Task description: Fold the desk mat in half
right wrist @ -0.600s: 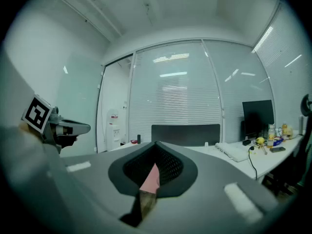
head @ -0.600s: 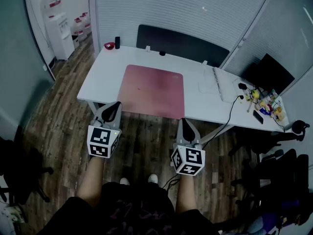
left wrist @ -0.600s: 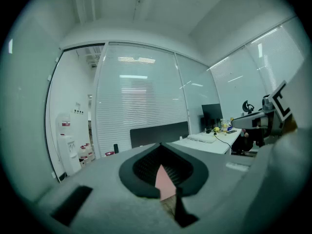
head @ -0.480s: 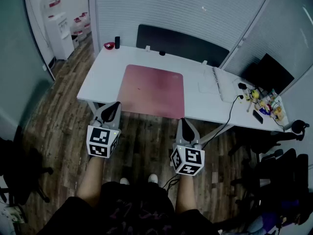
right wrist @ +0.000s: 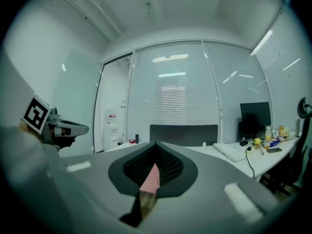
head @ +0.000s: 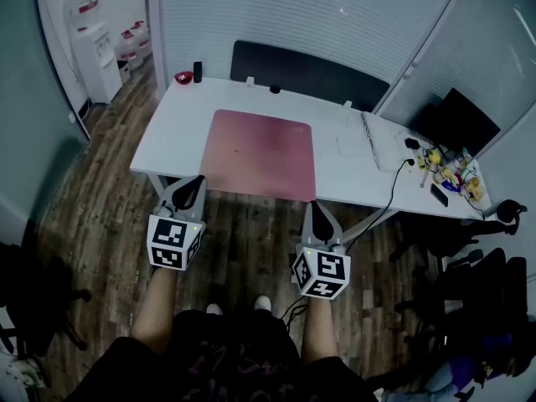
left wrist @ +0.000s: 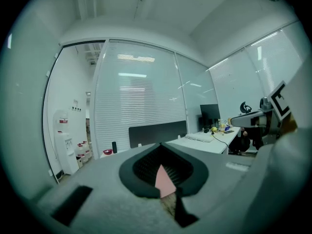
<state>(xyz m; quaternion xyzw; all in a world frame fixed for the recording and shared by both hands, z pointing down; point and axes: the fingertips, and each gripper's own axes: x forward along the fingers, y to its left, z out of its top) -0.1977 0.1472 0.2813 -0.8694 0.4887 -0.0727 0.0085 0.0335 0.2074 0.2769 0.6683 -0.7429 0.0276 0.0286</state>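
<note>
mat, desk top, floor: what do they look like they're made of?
Mat: pink, matte, no glare, lies flat with thin edges; probably faux leather or rubber-backed fabric, can't tell which.
Desk: white, smooth, evenly coloured top; likely laminate or painted board.
Floor: brown planks with grain streaks and visible seams; wood or wood-look laminate.

A white table (head: 167, 136) fills the upper middle of the frame, over a wooden floor (head: 100, 182). A pink desk mat (head: 258, 153) lies flat at its centre. A red dish (head: 183, 78) sits at its upper left corner. A white keyboard (head: 378, 145) and small colourful things (head: 448, 174) lie toward the right end.
</note>
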